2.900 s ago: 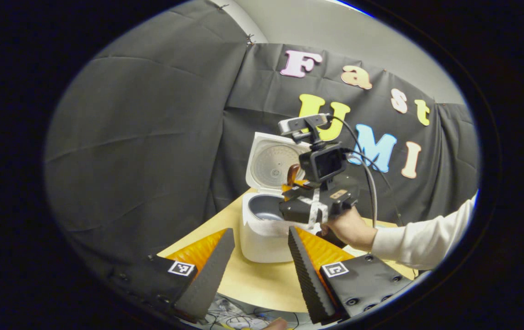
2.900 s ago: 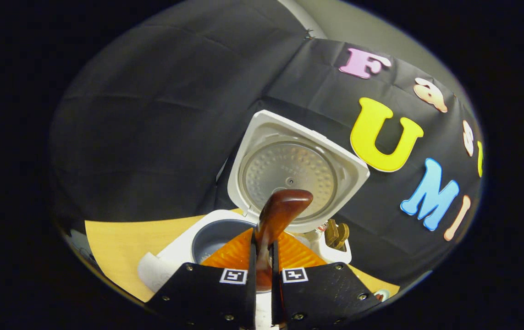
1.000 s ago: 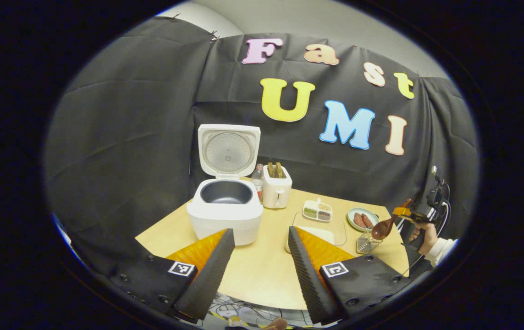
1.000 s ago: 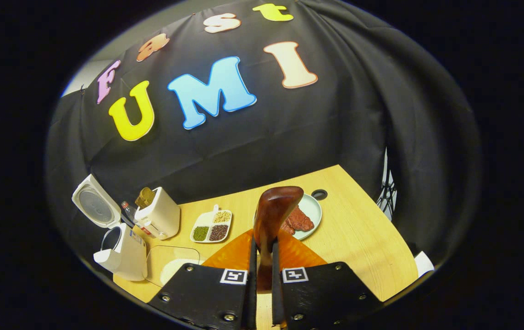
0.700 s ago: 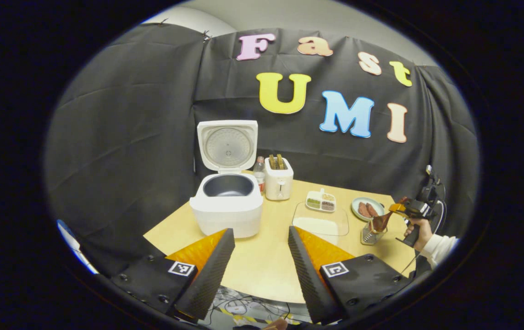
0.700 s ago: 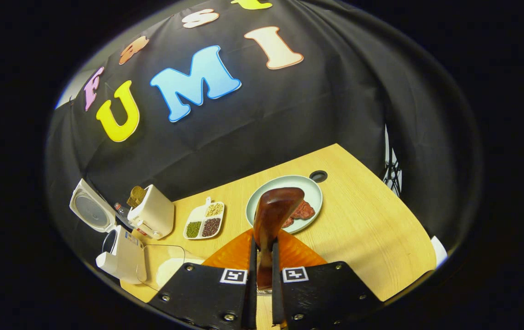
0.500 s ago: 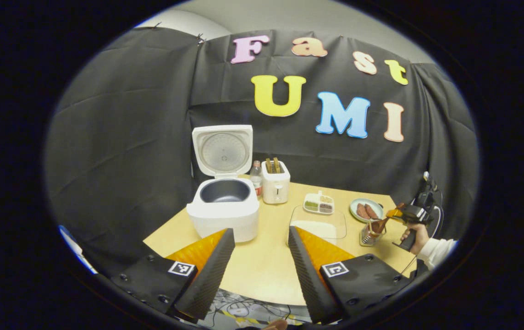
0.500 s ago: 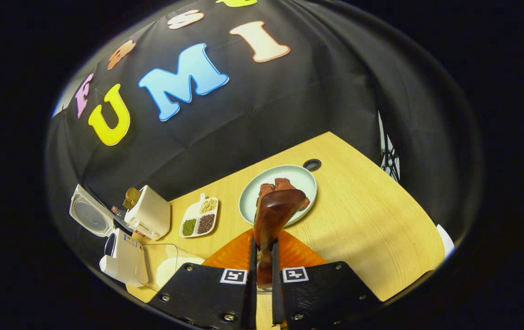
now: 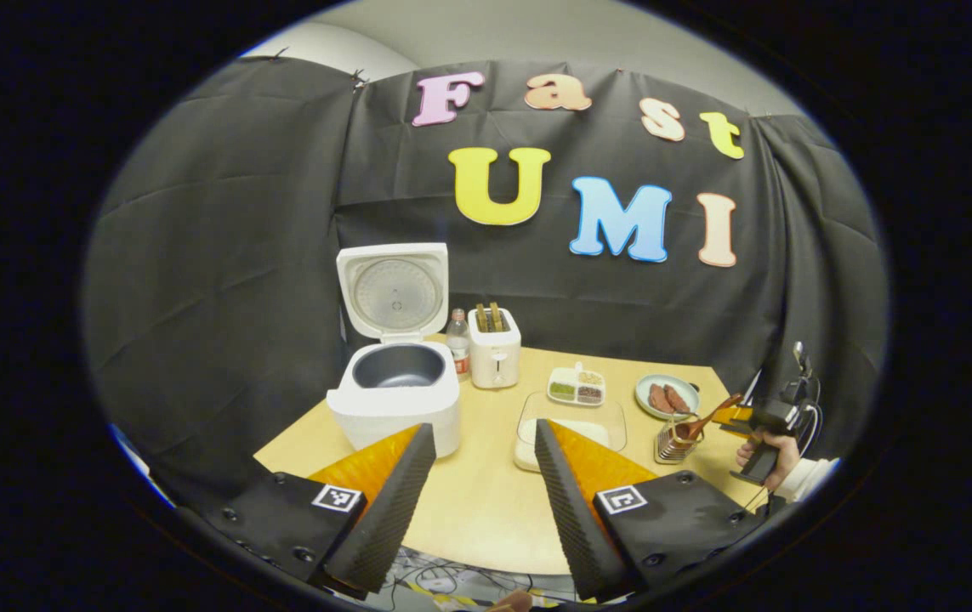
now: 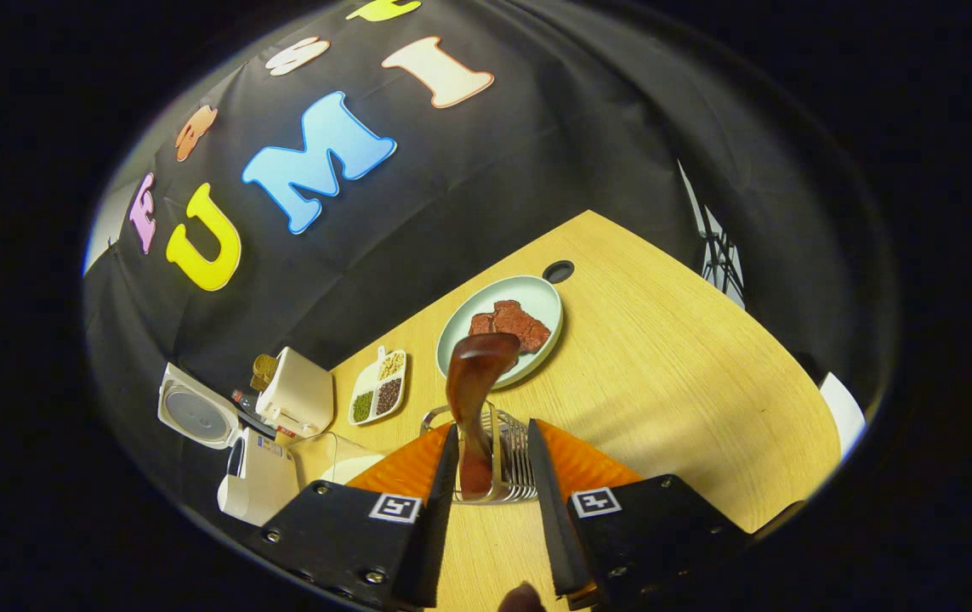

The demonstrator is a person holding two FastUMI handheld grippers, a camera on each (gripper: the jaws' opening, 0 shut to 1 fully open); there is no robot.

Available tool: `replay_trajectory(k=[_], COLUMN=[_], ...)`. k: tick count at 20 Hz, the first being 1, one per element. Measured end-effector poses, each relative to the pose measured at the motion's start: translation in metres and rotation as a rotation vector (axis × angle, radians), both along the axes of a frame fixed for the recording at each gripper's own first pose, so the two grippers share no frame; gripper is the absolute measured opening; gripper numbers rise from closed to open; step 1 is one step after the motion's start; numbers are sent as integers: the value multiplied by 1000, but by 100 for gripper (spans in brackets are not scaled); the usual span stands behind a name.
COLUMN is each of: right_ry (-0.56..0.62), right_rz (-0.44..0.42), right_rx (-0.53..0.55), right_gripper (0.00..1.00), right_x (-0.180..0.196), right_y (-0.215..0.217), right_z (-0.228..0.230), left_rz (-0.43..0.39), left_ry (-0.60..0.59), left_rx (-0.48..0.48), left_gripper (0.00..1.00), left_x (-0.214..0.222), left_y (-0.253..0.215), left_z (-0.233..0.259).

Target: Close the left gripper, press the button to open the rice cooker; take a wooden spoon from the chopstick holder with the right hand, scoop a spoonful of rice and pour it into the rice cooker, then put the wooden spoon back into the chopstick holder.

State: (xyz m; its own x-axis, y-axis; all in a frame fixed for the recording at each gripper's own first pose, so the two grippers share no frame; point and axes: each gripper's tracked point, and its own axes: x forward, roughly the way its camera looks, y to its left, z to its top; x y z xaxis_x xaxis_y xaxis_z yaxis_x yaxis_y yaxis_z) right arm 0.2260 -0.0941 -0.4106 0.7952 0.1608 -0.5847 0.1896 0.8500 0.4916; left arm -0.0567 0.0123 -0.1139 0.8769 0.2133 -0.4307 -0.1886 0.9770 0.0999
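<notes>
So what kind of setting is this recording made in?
Most likely a staged kitchen tabletop in a recording booth: a white rice cooker with its lid up, a white toaster and a pale green plate of red meat stand on a light wooden table against black cloth.

No readable text on any object here; the bottle (image 9: 457, 331) carries a red label, too small to make out.

Rice cooker (image 9: 396, 399): white, lid up, dark inner pot exposed, at back left of surface (image 9: 486, 501). Wooden spoon (image 10: 473, 382): dark glossy brown, standing in wire chopstick holder (image 10: 498, 463), leaning left, bowl end up. Rice (image 9: 537, 438): white, in clear container near surface middle.
</notes>
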Motion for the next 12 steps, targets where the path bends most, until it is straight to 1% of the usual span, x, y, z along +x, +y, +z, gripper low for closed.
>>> replay_trajectory(k=[3,4,5,6,9,11,12], right_ry=[-62,-75,-91,-119,-206,-265,-271], right_rz=[-50,-52,-55,-63,-75,-82,-84], right_rx=[28,41,50,47,-5,-25,-40], right_gripper=[58,72,82,87,87,87,87], right_x=[-16,-26,-36,-44,-77,-101,-114], right_y=[-9,-9,-10,-13,-19,-15,-9], right_z=[23,32,39,50,81,103,107], left_rz=[-14,-20,-24,-29,-47,-66,-75], left_ry=[-41,-56,-72,-91,-136,-165,-178], left_rx=[26,28,26,20,-3,-10,-15], left_gripper=[85,84,82,80,80,80,80], left_x=[13,17,23,29,44,53,57], left_y=[2,3,4,4,7,13,16], left_z=[11,13,18,21,30,35,37])
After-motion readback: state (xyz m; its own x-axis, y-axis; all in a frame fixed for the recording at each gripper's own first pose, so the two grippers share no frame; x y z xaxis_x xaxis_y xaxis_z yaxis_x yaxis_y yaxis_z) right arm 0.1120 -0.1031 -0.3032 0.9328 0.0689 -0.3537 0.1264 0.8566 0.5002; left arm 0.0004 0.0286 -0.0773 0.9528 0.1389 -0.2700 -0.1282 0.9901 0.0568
